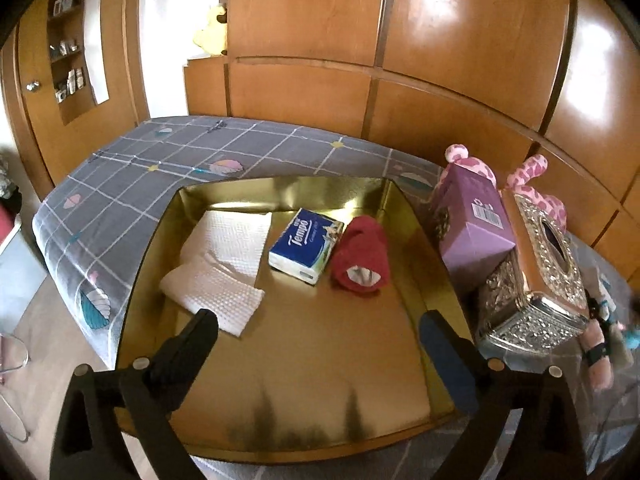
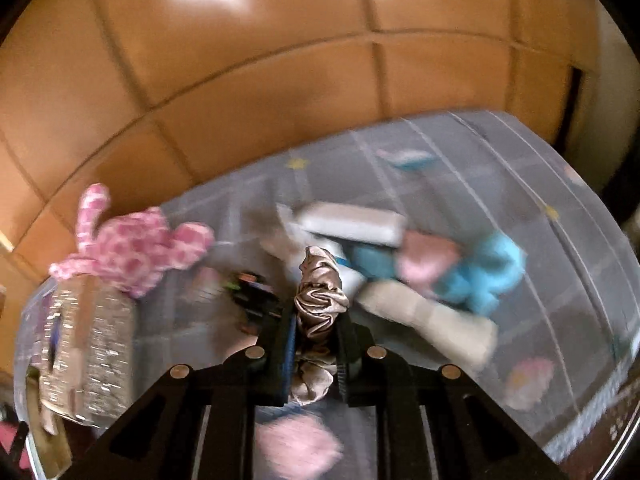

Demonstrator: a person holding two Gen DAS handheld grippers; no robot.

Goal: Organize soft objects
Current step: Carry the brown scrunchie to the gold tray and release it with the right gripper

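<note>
Beige satin scrunchie [image 2: 320, 292] is clamped between the narrow-set jaws of the right gripper [image 2: 316, 320], held up above the grey checked bedspread [image 2: 460, 152] with a blurred heap of soft items behind it: blue plush [image 2: 480, 272], pink cloth [image 2: 424, 260], beige roll [image 2: 432, 320], and a pink spotted plush [image 2: 136, 248] off left by a silver tissue box [image 2: 88, 340]. Gold tray [image 1: 280, 380] on the bed already holds white waffle cloths [image 1: 224, 264], Tempo tissue pack [image 1: 306, 244] and rolled red cloth [image 1: 362, 258], all in its far half. Left gripper [image 1: 316, 328] hangs over the tray's bare near half, jaws spread wide with nothing between them; purple box [image 1: 472, 216] leans just right of the tray.
</note>
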